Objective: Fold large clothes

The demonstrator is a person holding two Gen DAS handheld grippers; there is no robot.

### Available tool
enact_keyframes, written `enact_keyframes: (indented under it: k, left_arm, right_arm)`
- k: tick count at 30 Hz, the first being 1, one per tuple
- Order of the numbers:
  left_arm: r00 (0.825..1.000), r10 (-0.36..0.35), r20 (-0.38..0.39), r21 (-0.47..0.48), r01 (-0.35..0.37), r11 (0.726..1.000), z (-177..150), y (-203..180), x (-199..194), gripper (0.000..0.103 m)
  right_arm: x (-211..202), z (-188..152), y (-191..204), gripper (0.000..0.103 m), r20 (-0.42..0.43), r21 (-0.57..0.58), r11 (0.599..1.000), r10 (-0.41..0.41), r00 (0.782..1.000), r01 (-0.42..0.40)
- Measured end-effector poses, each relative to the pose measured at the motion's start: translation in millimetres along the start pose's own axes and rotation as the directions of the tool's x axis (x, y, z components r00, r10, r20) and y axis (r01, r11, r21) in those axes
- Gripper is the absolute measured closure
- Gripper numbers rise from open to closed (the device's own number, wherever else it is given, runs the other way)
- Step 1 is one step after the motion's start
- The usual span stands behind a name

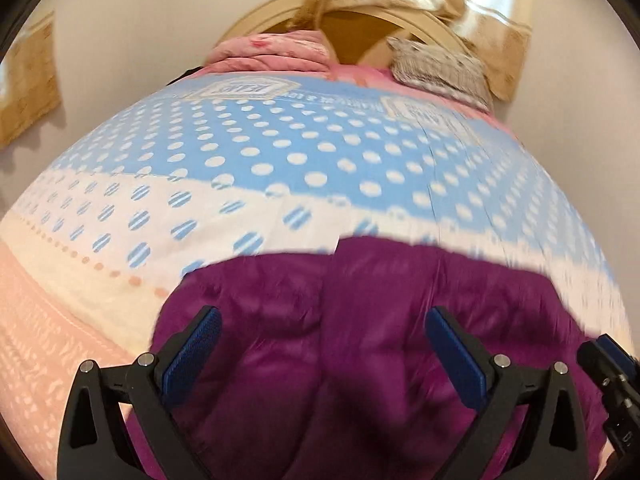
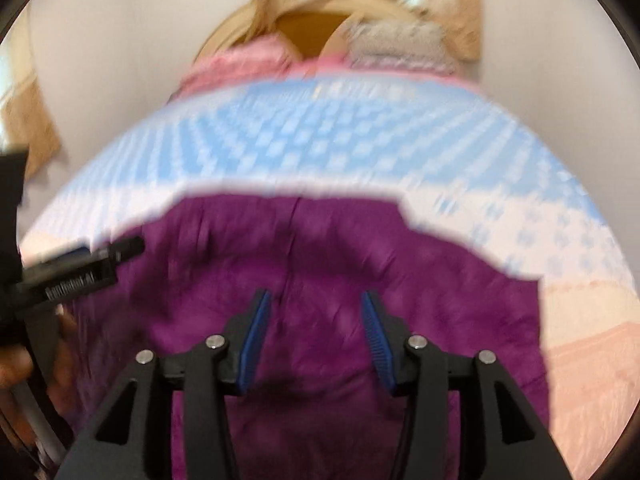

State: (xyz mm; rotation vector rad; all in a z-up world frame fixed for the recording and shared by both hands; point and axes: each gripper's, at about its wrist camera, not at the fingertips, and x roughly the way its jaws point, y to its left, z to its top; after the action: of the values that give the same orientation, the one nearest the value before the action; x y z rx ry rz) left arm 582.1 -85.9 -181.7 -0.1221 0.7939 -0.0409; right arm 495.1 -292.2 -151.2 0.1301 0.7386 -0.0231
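Observation:
A purple garment (image 1: 360, 320) lies on a bed with a blue and white dotted cover (image 1: 280, 152). In the left wrist view my left gripper (image 1: 323, 322) hangs above the garment with its blue-padded jaws wide apart and nothing between them. The right wrist view shows the same purple garment (image 2: 320, 248) folded into a broad shape, with my right gripper (image 2: 316, 300) over it, its jaws apart and empty. The left gripper (image 2: 80, 264) shows at the left edge of the right wrist view, and the right gripper's body shows at the lower right edge of the left wrist view.
A pink bundle of bedding (image 1: 276, 52) and a grey patterned pillow (image 1: 440, 68) lie at the far end by a rounded wooden headboard (image 1: 280, 8). The bed's pale pink edge (image 1: 48, 340) runs along the near left. White walls stand on both sides.

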Motion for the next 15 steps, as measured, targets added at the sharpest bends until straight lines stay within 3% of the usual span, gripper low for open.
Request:
enact_keyframes:
  k: [2, 4, 6, 9, 15]
  left_arm:
    - [0.998, 0.042, -0.037, -0.029, -0.043, 0.999, 7, -9, 19, 0.001]
    - [0.997, 0.075, -0.026, -0.036, -0.076, 0.996, 11, -16, 35, 0.001]
    - [0.991, 0.125, -0.036, -0.025, -0.126, 0.992, 8, -19, 54, 0.001]
    - [0.984, 0.125, -0.125, -0.004, -0.126, 0.992, -4, -17, 85, 0.001]
    - [0.983, 0.148, -0.106, 0.010, -0.148, 0.989, -8, -20, 84, 0.001]
  right_arm:
    - [16, 15, -1, 0.052, 0.016, 0.028, 0.998, -0.057, 0.998, 0.057]
    - [38, 23, -2, 0.052, 0.004, 0.061, 0.996, -0.059, 0.998, 0.059]
    - [68, 24, -7, 0.045, -0.022, 0.081, 0.993, -0.080, 0.997, 0.082]
    - [96, 14, -15, 0.043, -0.072, 0.071, 0.991, -0.108, 0.992, 0.113]
    - [103, 4, -27, 0.038, -0.107, 0.105, 0.991, -0.069, 0.992, 0.080]
